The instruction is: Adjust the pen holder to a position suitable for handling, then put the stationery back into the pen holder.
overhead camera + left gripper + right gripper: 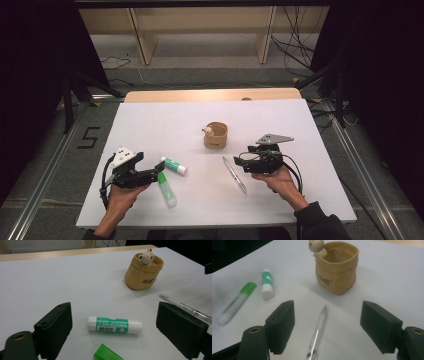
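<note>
Two grippers are resting low over a white table point(150, 125). The left gripper point(159, 174) is sitting near the left edge, jaws spread wide, nothing clamped. In the left gripper view the glue stick point(115, 325) is lying flat on the table between the jaws, touching neither pad. The marker point(166, 189), green cap and pale body, is lying just near of the glue stick in the high view, its cap end close to the left gripper's jaws.

The right gripper point(239, 163) is sitting right of centre, held from below by a hand point(281, 181). Its jaws are also standing wide and released. In the right gripper view the pen point(317, 333) is lying on the table between the two jaws, clear of both pads, its tip pointing toward the cup point(337, 267). In the high view the pen is lying just left of that gripper.

The cup, tan with a small figure point(316, 246) leaning on its rim, is standing upright at the table's centre, far of the pen.
</note>
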A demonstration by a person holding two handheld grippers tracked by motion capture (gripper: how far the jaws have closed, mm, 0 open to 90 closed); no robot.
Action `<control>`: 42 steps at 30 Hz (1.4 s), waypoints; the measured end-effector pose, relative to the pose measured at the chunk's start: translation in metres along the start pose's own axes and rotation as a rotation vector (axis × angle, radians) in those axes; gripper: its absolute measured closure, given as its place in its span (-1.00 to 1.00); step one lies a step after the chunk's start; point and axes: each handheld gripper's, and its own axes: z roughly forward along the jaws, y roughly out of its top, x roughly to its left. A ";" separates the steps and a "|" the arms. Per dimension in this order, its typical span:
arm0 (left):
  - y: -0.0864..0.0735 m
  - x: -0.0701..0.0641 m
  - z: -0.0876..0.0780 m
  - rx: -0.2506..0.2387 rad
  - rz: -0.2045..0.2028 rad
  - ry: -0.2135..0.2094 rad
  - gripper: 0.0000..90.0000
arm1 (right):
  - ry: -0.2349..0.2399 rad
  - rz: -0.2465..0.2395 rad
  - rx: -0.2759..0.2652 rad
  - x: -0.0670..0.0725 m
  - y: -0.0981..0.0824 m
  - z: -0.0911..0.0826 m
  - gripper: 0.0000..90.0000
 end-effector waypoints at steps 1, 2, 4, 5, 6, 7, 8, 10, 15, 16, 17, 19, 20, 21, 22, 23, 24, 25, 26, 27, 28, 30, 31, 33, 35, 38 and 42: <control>-0.001 0.000 0.001 0.011 -0.002 0.005 -0.71 | 0.003 0.000 0.000 0.001 0.000 0.000 -0.38; -0.001 0.000 0.001 0.021 -0.005 0.007 -0.71 | 0.005 -0.001 0.003 0.002 -0.001 0.000 -0.38; -0.002 0.001 0.001 0.035 -0.005 0.010 -0.71 | 0.009 -0.014 0.005 0.005 -0.001 0.000 -0.39; -0.002 0.001 0.001 0.041 -0.006 0.011 -0.71 | 0.010 -0.017 0.007 0.007 -0.002 0.001 -0.39; -0.002 0.001 0.001 0.047 -0.009 0.012 -0.71 | 0.013 -0.018 0.011 0.008 -0.002 0.001 -0.40; -0.003 0.001 0.002 0.051 -0.011 0.014 -0.71 | 0.012 -0.020 0.014 0.009 -0.003 0.002 -0.40; -0.003 0.001 0.002 0.056 -0.011 0.016 -0.71 | 0.015 -0.021 0.014 0.009 -0.003 0.002 -0.41; -0.002 0.001 0.003 0.065 -0.014 0.018 -0.71 | 0.018 -0.022 0.018 0.011 -0.004 0.002 -0.42; -0.002 0.000 0.006 0.082 0.011 0.019 -0.71 | 0.034 -0.029 0.021 0.016 -0.006 0.000 -0.44; -0.002 -0.001 0.006 0.090 0.019 0.018 -0.71 | 0.037 -0.030 0.024 0.017 -0.007 -0.001 -0.45; -0.002 -0.001 0.007 0.097 0.026 0.014 -0.71 | 0.038 -0.034 0.024 0.017 -0.007 -0.001 -0.45; -0.001 -0.001 0.009 0.107 0.042 0.013 -0.71 | 0.042 -0.035 0.026 0.019 -0.008 -0.002 -0.46; -0.001 -0.001 0.009 0.112 0.047 0.012 -0.71 | 0.045 -0.036 0.027 0.020 -0.009 -0.003 -0.47; 0.000 -0.001 0.010 0.117 0.050 0.010 -0.71 | 0.048 -0.036 0.029 0.020 -0.009 -0.003 -0.47; 0.001 0.000 0.011 0.128 0.056 0.005 -0.71 | 0.048 -0.035 0.030 0.021 -0.010 -0.003 -0.47; 0.001 0.001 0.013 0.139 0.064 0.007 -0.71 | 0.050 -0.039 0.032 0.021 -0.011 -0.004 -0.47; 0.002 0.002 0.015 0.149 0.076 0.014 -0.71 | 0.052 -0.039 0.032 0.022 -0.012 -0.005 -0.48; 0.003 0.002 0.016 0.154 0.080 0.015 -0.71 | 0.053 -0.039 0.036 0.023 -0.013 -0.005 -0.48; 0.004 0.003 0.017 0.160 0.087 0.014 -0.71 | 0.053 -0.040 0.038 0.023 -0.013 -0.006 -0.49; 0.005 0.003 0.018 0.161 0.086 0.015 -0.71 | 0.053 -0.043 0.042 0.024 -0.014 -0.006 -0.49; 0.006 0.004 0.018 0.169 0.098 0.012 -0.71 | 0.054 -0.041 0.042 0.024 -0.015 -0.007 -0.50; 0.009 0.005 0.020 0.178 0.104 0.005 -0.71 | 0.054 -0.041 0.042 0.025 -0.016 -0.008 -0.50; 0.010 0.005 0.021 0.186 0.110 -0.003 -0.71 | 0.053 -0.041 0.043 0.025 -0.017 -0.009 -0.50; 0.013 0.006 0.024 0.209 0.137 -0.015 -0.71 | 0.054 -0.039 0.041 0.025 -0.018 -0.012 -0.51; 0.016 0.006 0.028 0.232 0.157 -0.013 -0.71 | 0.057 -0.036 0.037 0.025 -0.018 -0.013 -0.51; 0.021 0.005 0.035 0.262 0.191 -0.025 -0.71 | 0.063 -0.033 0.037 0.025 -0.020 -0.015 -0.51; 0.027 0.002 0.040 0.295 0.253 -0.046 -0.70 | 0.068 -0.033 0.040 0.025 -0.022 -0.018 -0.51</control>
